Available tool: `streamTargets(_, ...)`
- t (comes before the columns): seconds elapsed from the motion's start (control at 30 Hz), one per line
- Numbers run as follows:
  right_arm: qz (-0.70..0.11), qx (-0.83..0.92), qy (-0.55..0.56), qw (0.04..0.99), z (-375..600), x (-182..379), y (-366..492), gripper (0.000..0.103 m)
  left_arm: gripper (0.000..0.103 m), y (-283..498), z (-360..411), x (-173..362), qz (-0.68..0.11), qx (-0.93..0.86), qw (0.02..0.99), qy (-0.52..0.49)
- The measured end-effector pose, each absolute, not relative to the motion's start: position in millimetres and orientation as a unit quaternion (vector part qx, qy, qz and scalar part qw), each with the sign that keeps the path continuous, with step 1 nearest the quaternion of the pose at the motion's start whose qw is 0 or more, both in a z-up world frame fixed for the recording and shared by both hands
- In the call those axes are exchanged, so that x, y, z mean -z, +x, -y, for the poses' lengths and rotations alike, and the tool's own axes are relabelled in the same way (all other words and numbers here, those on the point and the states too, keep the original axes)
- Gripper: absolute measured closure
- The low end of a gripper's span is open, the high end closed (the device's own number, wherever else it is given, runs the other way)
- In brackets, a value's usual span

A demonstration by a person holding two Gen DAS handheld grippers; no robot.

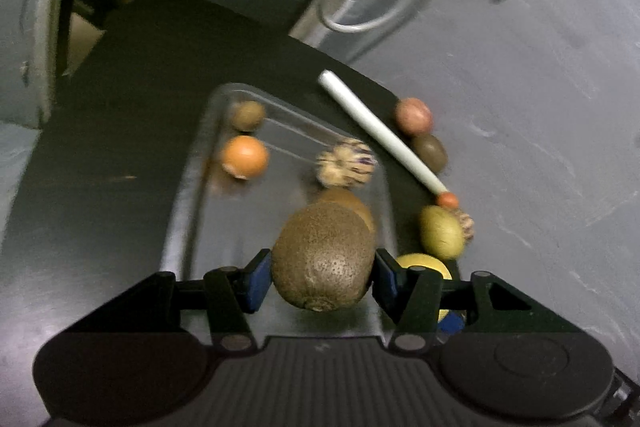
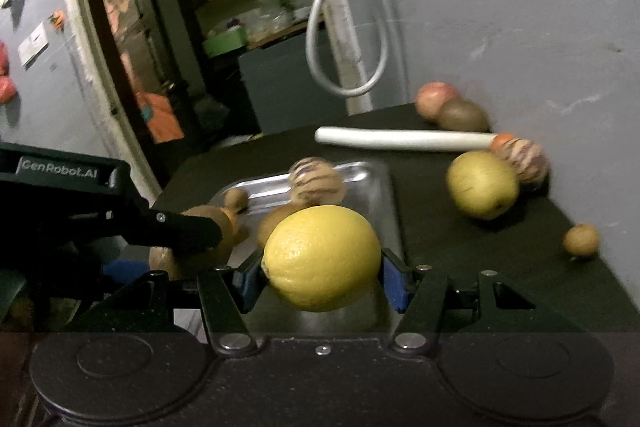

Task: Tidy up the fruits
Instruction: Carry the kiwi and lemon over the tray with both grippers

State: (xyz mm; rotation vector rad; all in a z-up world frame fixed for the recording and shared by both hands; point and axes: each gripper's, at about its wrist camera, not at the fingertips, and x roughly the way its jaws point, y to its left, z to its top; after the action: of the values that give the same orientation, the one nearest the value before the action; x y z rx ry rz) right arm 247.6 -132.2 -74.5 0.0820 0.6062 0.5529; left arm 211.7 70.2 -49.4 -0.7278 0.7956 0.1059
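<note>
My left gripper (image 1: 322, 279) is shut on a brown kiwi (image 1: 325, 259) and holds it over the near end of a metal tray (image 1: 192, 195). In the tray lie an orange (image 1: 244, 157), a small kiwi (image 1: 247, 115), a striped pale fruit (image 1: 346, 163) and another brown fruit (image 1: 348, 201). My right gripper (image 2: 322, 281) is shut on a yellow lemon (image 2: 322, 257) above the tray's near right part (image 2: 384, 195). The left gripper's body (image 2: 120, 223) shows at the left of the right wrist view.
On the black table (image 1: 120, 147) right of the tray lie a white stick with an orange tip (image 1: 380, 133), a reddish fruit (image 1: 414, 115), a dark kiwi (image 1: 430, 153), a yellow-green fruit (image 2: 482, 185), a striped fruit (image 2: 526, 159) and a small brown fruit (image 2: 581, 241). A grey wall (image 2: 520, 27) is close.
</note>
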Motion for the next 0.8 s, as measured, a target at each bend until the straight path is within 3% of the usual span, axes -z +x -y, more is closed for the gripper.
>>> streamTargets(0.73, -0.325, -0.288, -0.016, 0.901, 108, 93, 238, 0.041, 0.044, 214, -76, 73, -0.399, -0.096, 0.862, -0.296)
streamTargets(0.8, -0.326, -0.288, -0.018, 0.9, 108, 91, 235, 0.036, 0.04, 214, -75, 72, -0.404, -0.094, 0.861, -0.295)
